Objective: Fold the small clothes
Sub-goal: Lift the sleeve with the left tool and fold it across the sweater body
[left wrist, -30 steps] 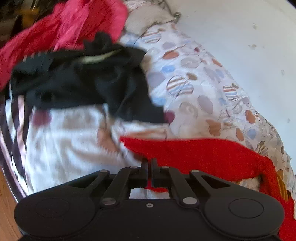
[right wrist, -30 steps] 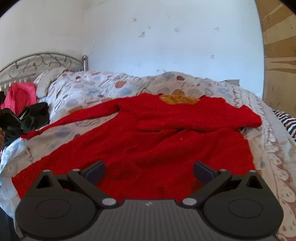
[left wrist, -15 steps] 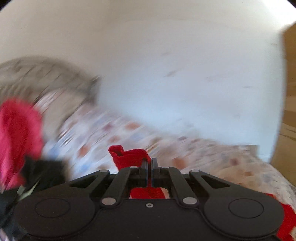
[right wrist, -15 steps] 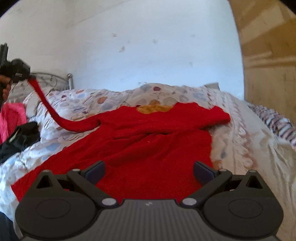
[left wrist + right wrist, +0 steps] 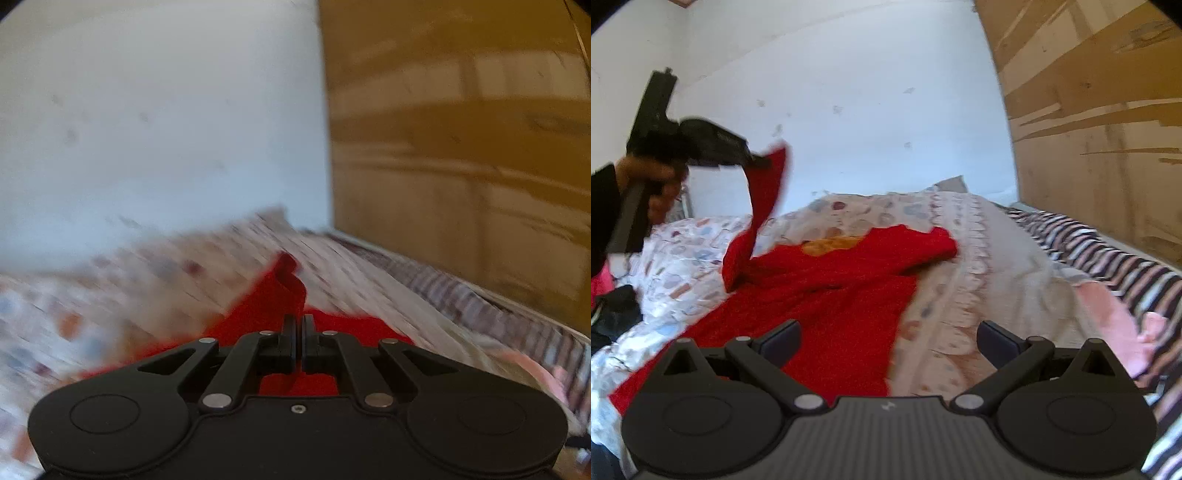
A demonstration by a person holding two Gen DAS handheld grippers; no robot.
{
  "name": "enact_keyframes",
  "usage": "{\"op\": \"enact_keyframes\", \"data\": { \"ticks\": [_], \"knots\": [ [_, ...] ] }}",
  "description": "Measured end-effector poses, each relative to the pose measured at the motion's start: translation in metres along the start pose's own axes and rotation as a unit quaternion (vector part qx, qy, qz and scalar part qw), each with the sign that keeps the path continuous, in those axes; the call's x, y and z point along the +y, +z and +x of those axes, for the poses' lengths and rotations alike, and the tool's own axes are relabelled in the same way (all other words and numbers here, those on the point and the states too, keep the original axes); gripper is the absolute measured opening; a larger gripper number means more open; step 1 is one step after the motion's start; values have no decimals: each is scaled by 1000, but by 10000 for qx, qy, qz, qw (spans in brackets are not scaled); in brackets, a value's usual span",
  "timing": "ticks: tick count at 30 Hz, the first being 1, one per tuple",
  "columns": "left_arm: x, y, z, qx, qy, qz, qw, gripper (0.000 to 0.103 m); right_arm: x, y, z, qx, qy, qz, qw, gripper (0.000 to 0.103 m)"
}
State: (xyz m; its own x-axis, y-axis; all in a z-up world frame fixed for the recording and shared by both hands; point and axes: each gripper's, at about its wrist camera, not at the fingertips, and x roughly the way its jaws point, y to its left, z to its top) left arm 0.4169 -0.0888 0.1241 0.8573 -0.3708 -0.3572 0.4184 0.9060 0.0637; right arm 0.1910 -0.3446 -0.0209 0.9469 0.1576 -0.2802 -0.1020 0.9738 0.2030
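Left hand-held gripper (image 5: 764, 161) clamped on sleeve (image 5: 764, 199) of red sweater (image 5: 827, 291), raised above bed (image 5: 997, 258). Right hand-held gripper (image 5: 888, 339) spread wide, empty.

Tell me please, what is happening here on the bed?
A person is folding a red sweater spread on a patterned bed cover. The left gripper is shut on one sleeve and holds it lifted above the garment. The right gripper is open and empty, low over the sweater's near edge.
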Motion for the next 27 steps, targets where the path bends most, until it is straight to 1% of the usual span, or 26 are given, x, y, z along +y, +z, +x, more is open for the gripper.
{"op": "enact_keyframes", "data": {
  "ticks": [4, 6, 9, 11, 12, 13, 14, 15, 17, 21, 22, 23, 24, 26, 27],
  "knots": [
    [-19, -41, 31, 474, -510, -224, 9973, 1, -14, -7, -6, 59, -279, 22, 9996, 103],
    [-25, -59, 43, 668, -668, -323, 9950, 1, -17, -12, -7, 120, -421, 62, 9990, 103],
    [-36, -86, 48, 885, -872, -381, 9915, 4, -20, -20, -6, 258, -518, 117, 9983, 103],
    [-37, -99, 47, 968, -1005, -516, 9889, 20, -19, -23, -5, 324, -570, 115, 9978, 103],
    [-34, -103, 47, 990, -1042, -604, 9878, 24, -19, -26, -5, 346, -587, 109, 9976, 103],
    [-34, -104, 50, 1005, -1056, -667, 9871, 32, -18, -27, -4, 370, -597, 106, 9975, 103],
    [-30, -107, 48, 1004, -1066, -735, 9865, 37, -17, -27, -2, 389, -599, 102, 9974, 103],
    [-26, -108, 45, 1000, -1056, -787, 9862, 40, -17, -27, -1, 401, -592, 95, 9974, 103],
    [-16, -110, 37, 959, -985, -925, 9862, 63, -15, -26, 1, 408, -573, 59, 9975, 103],
    [13, -119, 12, 848, -715, -1166, 9870, 77, -10, -20, 5, 397, -480, -53, 9980, 103],
    [20, -120, 7, 839, -592, -1207, 9874, 84, -9, -18, 7, 399, -425, -90, 9983, 103],
    [28, -123, 1, 831, -439, -1237, 9879, 89, -8, -14, 10, 408, -333, -137, 9985, 103],
    [39, -127, -5, 840, -224, -1250, 9883, 90, -8, -10, 14, 427, -190, -187, 9987, 103],
    [59, -135, -13, 856, 147, -1236, 9885, 97, -6, 2, 29, 485, 187, -243, 9984, 103],
    [73, -140, -17, 860, 365, -1228, 9880, 99, -5, 7, 37, 536, 356, -240, 9976, 103]
  ]
}}
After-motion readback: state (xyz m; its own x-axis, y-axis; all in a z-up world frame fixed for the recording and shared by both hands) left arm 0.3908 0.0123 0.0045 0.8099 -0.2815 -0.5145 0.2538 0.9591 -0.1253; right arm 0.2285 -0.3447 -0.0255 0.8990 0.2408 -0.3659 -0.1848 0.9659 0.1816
